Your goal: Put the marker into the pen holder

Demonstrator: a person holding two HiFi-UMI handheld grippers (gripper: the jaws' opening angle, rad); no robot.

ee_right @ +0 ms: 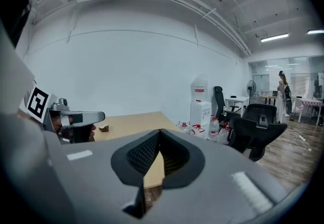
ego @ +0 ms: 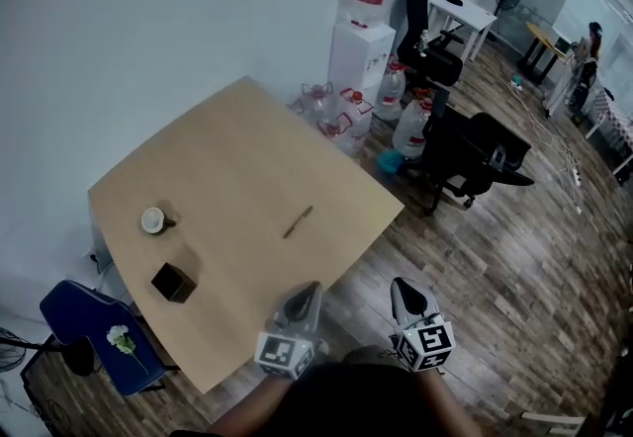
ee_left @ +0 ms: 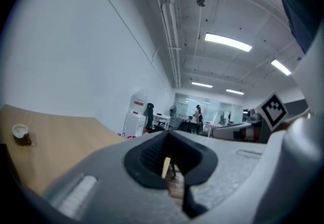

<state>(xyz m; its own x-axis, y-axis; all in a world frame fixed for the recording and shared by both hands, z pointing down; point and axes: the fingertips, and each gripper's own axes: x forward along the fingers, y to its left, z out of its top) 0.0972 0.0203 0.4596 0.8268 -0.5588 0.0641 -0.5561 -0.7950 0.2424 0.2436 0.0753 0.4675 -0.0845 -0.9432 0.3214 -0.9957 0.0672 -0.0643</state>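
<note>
Pale wood makes up the table (ego: 237,158), and the marker (ego: 298,221) lies flat on it, a slim dark stick set on a slant, somewhat right of the table's middle and alone on bare wood. The pen holder (ego: 173,282), a dark squarish box with an open top, stands well apart from the marker toward the table's near left side. A small white cup (ego: 154,219) sits just beyond it, closer to the wall. Neither tool touches any of these. The left gripper (ego: 313,287) is held at the near edge of the table, pointing forward, short of the marker. Its own view shows the two jaws pressed together at their tips with nothing between them, only a sliver of table edge and floor showing through the hollow behind the tips. The right gripper (ego: 400,284) hangs beside it over the wood-plank floor (ego: 495,267), just off the table's edge, and its jaws likewise meet at the tips and hold nothing. Each carries its cube of square markers on the end toward the person. Left of the table stands a blue chair (ego: 89,321) with a white flower (ego: 120,337) lying on its seat. Beyond the far corner are a white water dispenser (ego: 362,44), several large water bottles (ego: 410,124) on the floor and black office chairs (ego: 475,153).
</note>
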